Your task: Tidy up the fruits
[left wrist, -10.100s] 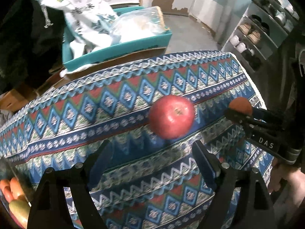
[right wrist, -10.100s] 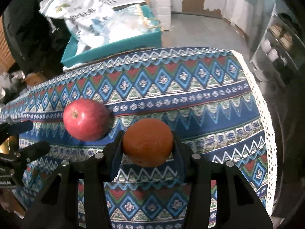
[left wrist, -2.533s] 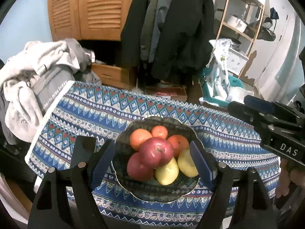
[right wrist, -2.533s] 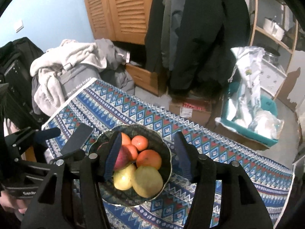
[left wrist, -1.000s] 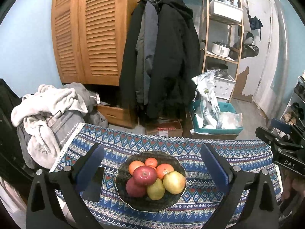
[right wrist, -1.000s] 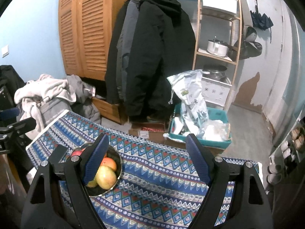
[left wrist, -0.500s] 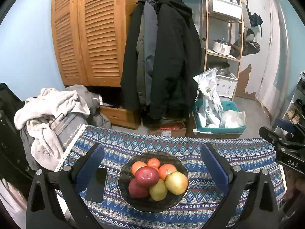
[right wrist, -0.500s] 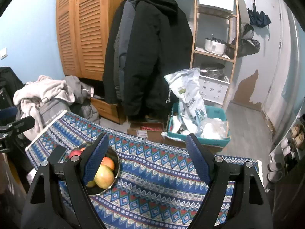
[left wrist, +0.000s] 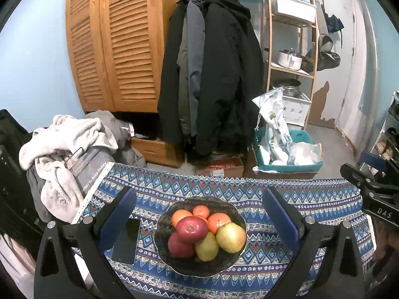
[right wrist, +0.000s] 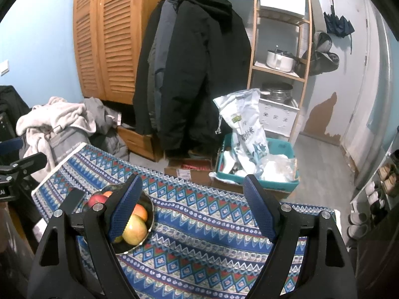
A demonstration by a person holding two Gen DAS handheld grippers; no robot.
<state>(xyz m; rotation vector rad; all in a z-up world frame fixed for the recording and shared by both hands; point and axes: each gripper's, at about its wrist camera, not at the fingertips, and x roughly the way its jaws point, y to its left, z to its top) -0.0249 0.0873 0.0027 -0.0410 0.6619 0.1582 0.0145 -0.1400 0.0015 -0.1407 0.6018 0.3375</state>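
A dark bowl [left wrist: 224, 265] full of fruit sits on the patterned tablecloth [left wrist: 311, 199]. A red apple [left wrist: 192, 229] lies on top, with a second red apple, oranges [left wrist: 218, 221] and yellow-green fruit [left wrist: 230, 236] around it. My left gripper [left wrist: 199, 196] hangs open well above and in front of the bowl, nothing between its fingers. In the right wrist view the bowl [right wrist: 149, 206] shows at lower left, partly behind the left finger. My right gripper [right wrist: 190, 182] is open and empty over the cloth [right wrist: 204, 224].
A black phone [left wrist: 126, 240] lies left of the bowl. A heap of clothes [left wrist: 64, 144] sits past the table's left end. Behind the table stand a teal crate with bags [left wrist: 286, 149], hanging coats [left wrist: 214, 74], a wooden wardrobe [left wrist: 114, 44] and a shelf rack [left wrist: 291, 49].
Both grippers drew back and up from the fruit-filled bowl and now hold still; earlier the right gripper held an orange near a red apple on the cloth.
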